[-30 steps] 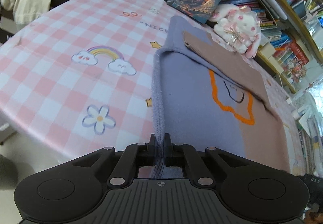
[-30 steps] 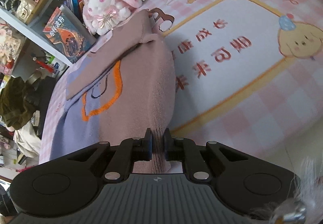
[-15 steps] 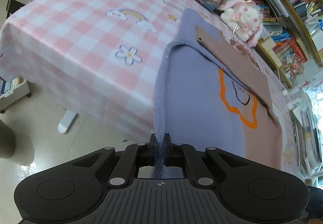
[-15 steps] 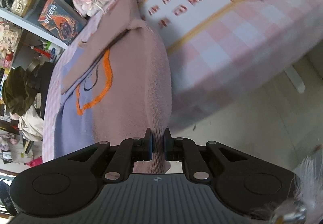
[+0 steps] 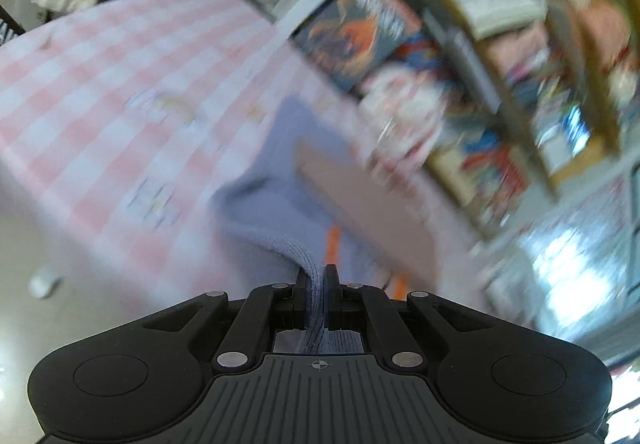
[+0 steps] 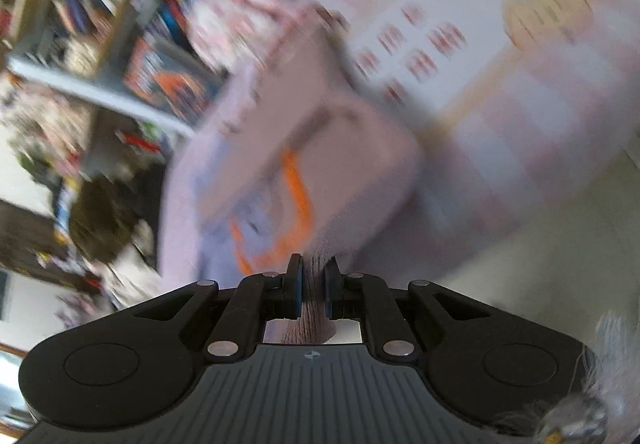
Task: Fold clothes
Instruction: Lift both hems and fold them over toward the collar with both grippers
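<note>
Both wrist views, strongly motion-blurred. The pink checked tablecloth (image 5: pixel 100 84) spreads ahead of and below both tools; the bookshelf (image 5: pixel 520 64) rises beyond it, detail unreadable. The sweater (image 5: pixel 280 180), lavender on the left half and dusty pink (image 6: pixel 360 164) on the right with an orange outline between, runs from the table surface up to my 2 tools, its near hem lifted off the cloth. The left gripper (image 5: pixel 319 294) is clamped on the ribbed lavender hem; the right gripper (image 6: pixel 313 286) is clamped on the pink hem, knit bunched between its blue pads (image 6: pixel 295 286).

Judged step: carrying the hem forward over the body for 1 lengthwise fold. To do it well, I keep both tools level and evenly spaced so the hem stays taut, advance them together, and lay the edge square onto the far part before releasing. Uneven travel would skew the fold.
</note>
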A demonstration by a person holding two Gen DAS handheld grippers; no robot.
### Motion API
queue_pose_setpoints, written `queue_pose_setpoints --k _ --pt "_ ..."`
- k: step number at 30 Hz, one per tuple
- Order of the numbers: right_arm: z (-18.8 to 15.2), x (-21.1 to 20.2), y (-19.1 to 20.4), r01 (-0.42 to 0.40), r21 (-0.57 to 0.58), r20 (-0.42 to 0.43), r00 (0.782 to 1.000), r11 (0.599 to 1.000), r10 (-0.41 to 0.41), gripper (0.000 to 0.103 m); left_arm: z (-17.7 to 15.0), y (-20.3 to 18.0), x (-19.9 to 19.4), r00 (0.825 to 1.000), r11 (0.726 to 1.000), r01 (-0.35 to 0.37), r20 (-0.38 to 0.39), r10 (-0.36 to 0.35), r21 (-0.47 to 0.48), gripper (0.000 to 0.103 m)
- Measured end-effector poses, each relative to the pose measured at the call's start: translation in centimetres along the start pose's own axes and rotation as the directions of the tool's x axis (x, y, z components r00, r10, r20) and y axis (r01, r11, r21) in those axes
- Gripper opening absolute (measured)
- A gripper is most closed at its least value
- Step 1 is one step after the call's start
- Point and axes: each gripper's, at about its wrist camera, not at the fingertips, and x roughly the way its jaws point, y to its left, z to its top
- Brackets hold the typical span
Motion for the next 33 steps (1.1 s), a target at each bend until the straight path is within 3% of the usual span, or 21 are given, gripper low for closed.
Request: queue_pose_setpoints --k 5,8,15,20,22,23,24,25,26,27,31,33 --pt "4.4 0.7 2.3 -0.134 0.063 0.171 0.978 0.989 0.122 0.009 5.0 -0.6 3.1 0.990 0.990 0.104 0.110 -0.093 -0.098 0.004" --pt "7.0 2.1 3.9 -0.156 0.047 0.224 0.964 0.987 0.142 0.009 7.5 -1.0 5.9 0.988 0.990 0.108 0.123 -0.096 -0.089 0.004" --pt "11.7 7.8 6.3 -0.091 0.017 0.255 0.963 0.996 0.083 0.009 11.4 -0.3 11.6 0.995 0.992 0.062 0.079 -0.054 -0.106 0.004" --pt "13.7 11.8 5.9 -0.013 0.039 0.241 0.971 0.999 0.003 0.009 12.4 0.2 15.4 1.000 0.998 -0.024 0.017 0.025 -0.066 0.006" --pt "14.3 13.2 5.6 0.032 0.049 0.229 0.973 0.998 -0.043 0.011 12.7 0.5 16.7 0.998 0.996 -0.064 -0.020 0.063 -0.061 0.011" --pt "14.4 13.8 5.4 0.063 0.057 0.225 0.971 0.996 -0.075 0.019 12.9 0.6 17.2 0.996 0.995 -0.083 -0.042 0.081 -0.061 0.018" --pt "14.6 14.1 5.3 0.094 0.062 0.232 0.967 0.994 -0.106 0.027 13.1 0.7 17.3 0.995 0.994 -0.090 -0.052 0.087 -0.058 0.031" --pt "14.6 14.0 5.3 0.115 0.058 0.244 0.962 0.992 -0.125 0.046 13.3 0.8 17.3 0.994 0.994 -0.092 -0.058 0.089 -0.053 0.040" --pt "14.7 14.0 5.3 0.135 0.053 0.255 0.956 0.989 -0.144 0.052 13.5 0.8 17.0 0.995 0.995 -0.090 -0.040 0.088 -0.033 0.057" --pt "14.8 13.9 5.3 0.155 0.049 0.267 0.950 0.987 -0.163 0.053 13.6 0.8 16.5 0.996 0.996 -0.086 -0.013 0.086 -0.006 0.064" --pt "14.8 13.6 5.5 0.269 -0.045 0.293 0.924 0.962 -0.245 0.056 13.9 0.7 15.5 0.992 0.983 -0.122 0.037 0.118 0.138 0.064" --pt "14.4 14.1 6.0 0.360 -0.150 0.303 0.903 0.921 -0.304 0.056 13.6 0.5 16.0 0.986 0.958 -0.168 0.033 0.165 0.231 0.063"
